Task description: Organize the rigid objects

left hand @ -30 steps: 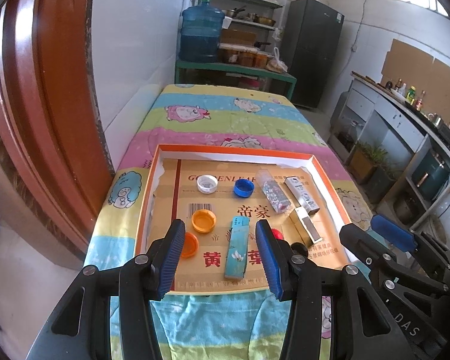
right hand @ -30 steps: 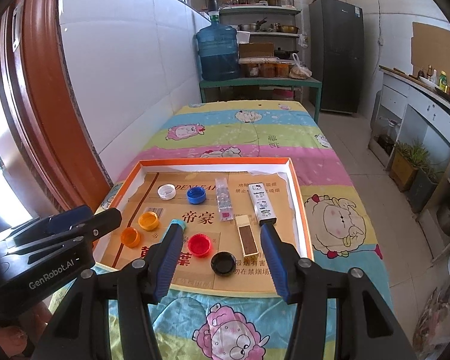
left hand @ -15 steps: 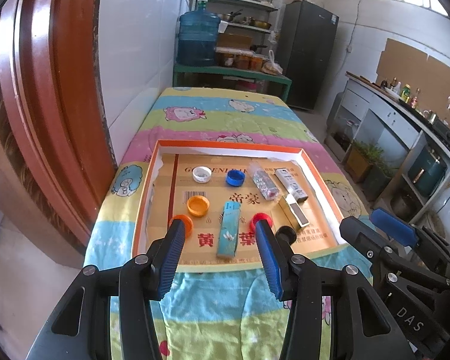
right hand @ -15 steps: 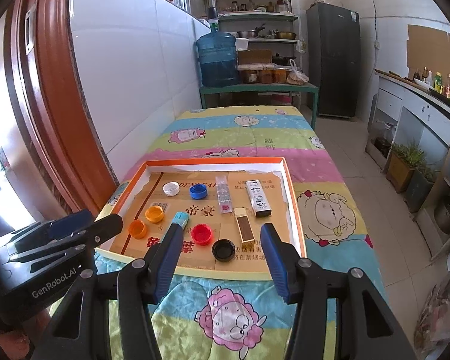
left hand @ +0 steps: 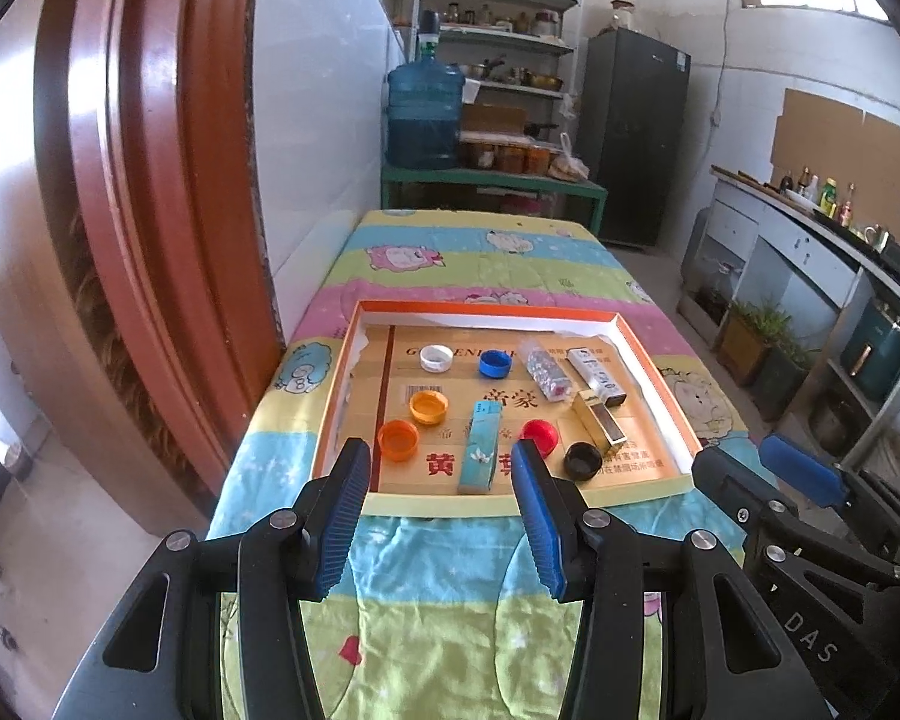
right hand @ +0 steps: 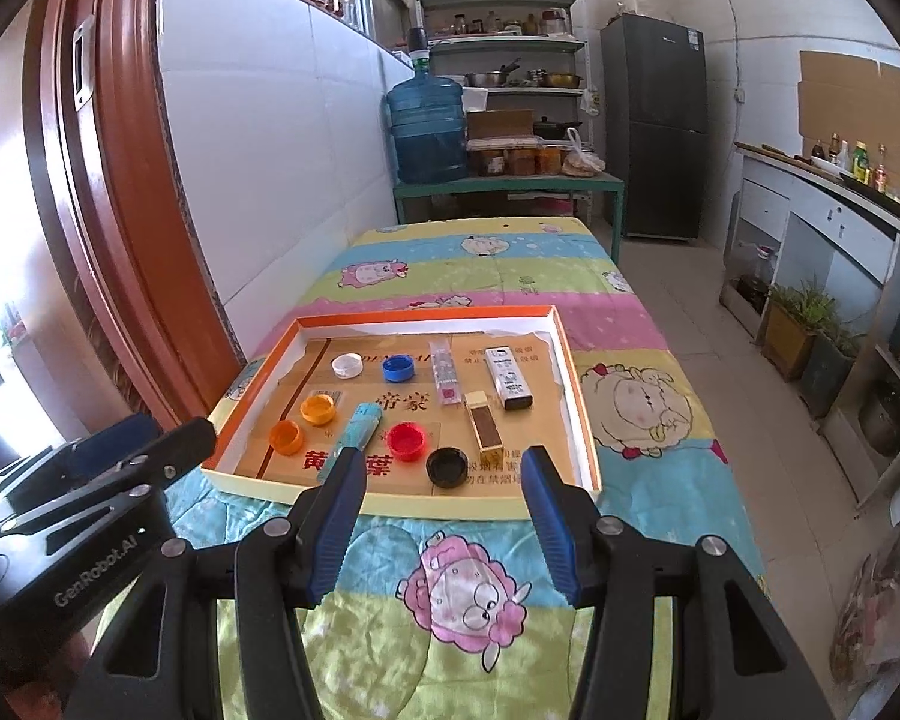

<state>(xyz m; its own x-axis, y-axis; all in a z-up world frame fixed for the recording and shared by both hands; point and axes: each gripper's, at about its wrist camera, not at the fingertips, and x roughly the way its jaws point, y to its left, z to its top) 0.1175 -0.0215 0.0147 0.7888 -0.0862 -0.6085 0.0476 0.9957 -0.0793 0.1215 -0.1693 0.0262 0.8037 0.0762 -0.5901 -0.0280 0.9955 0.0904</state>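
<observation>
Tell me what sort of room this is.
Most likely a home kitchen: a dark fridge, shelves of pots and jars, a big water jug, and a counter with bottles along the right wall.

- Near strip of the quilt-covered worktop (right hand: 450, 630): left bare in front of the tray (right hand: 576, 384).
- Tray rim: a low raised wall met on every side of the contents.
- Tray floor: crowded by caps and boxes; the turquoise box (left hand: 480, 447) and the black cap (right hand: 447, 467) lie closest to the near rim.
- Far half of worktop: unoccupied.
- Left side: closed off by the tiled wall (right hand: 282, 180) and red door frame (left hand: 150, 210).
</observation>
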